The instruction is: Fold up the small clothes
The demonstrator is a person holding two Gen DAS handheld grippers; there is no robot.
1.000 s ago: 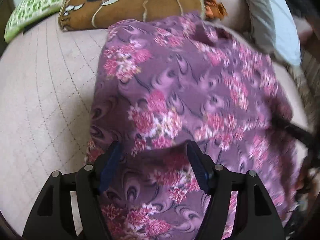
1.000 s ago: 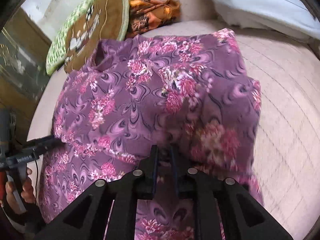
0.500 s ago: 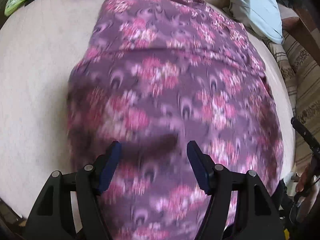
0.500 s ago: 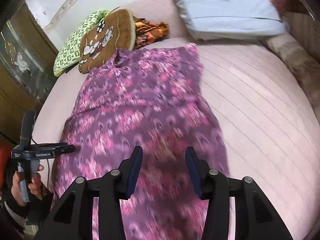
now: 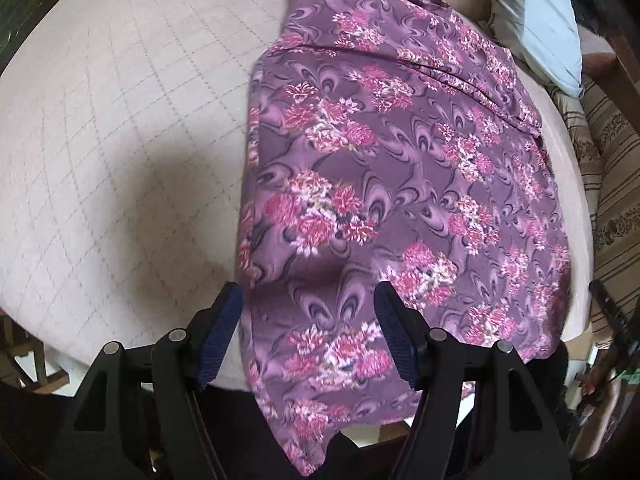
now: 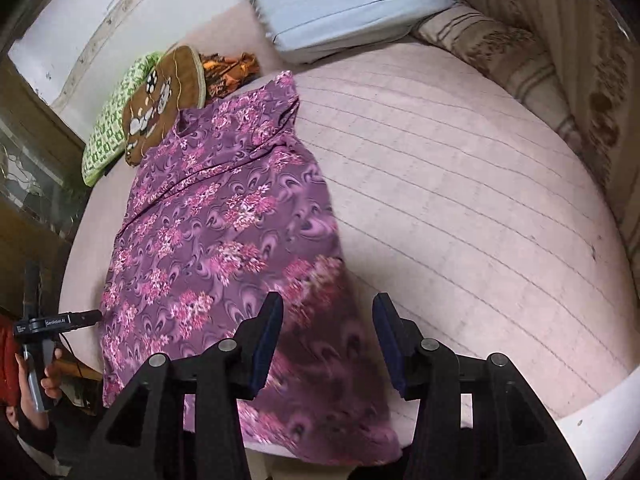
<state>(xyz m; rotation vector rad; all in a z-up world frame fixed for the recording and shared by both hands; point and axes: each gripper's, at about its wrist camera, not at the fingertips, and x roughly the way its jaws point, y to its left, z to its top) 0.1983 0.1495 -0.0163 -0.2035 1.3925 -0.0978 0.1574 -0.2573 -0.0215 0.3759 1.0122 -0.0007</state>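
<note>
A purple garment with pink flowers lies spread lengthwise on the pink quilted mattress, its near end hanging over the bed's edge. My left gripper hovers open above the garment's near left corner; its pads press on nothing. In the right wrist view the garment runs from the cushions to the near edge. My right gripper is above its near right edge, jaws opening, with the fabric below them and not pinched. A hand holds the left gripper at the far left.
At the head of the bed lie a light blue pillow, a brown cartoon cushion, a green patterned cushion and an orange cloth. Striped beige bedding lines the right side. A wooden cabinet stands on the left.
Both grippers drew back toward the near edge of the bed and rose. The right gripper went from shut on the fabric to open. The garment now lies flatter and stretched out.
</note>
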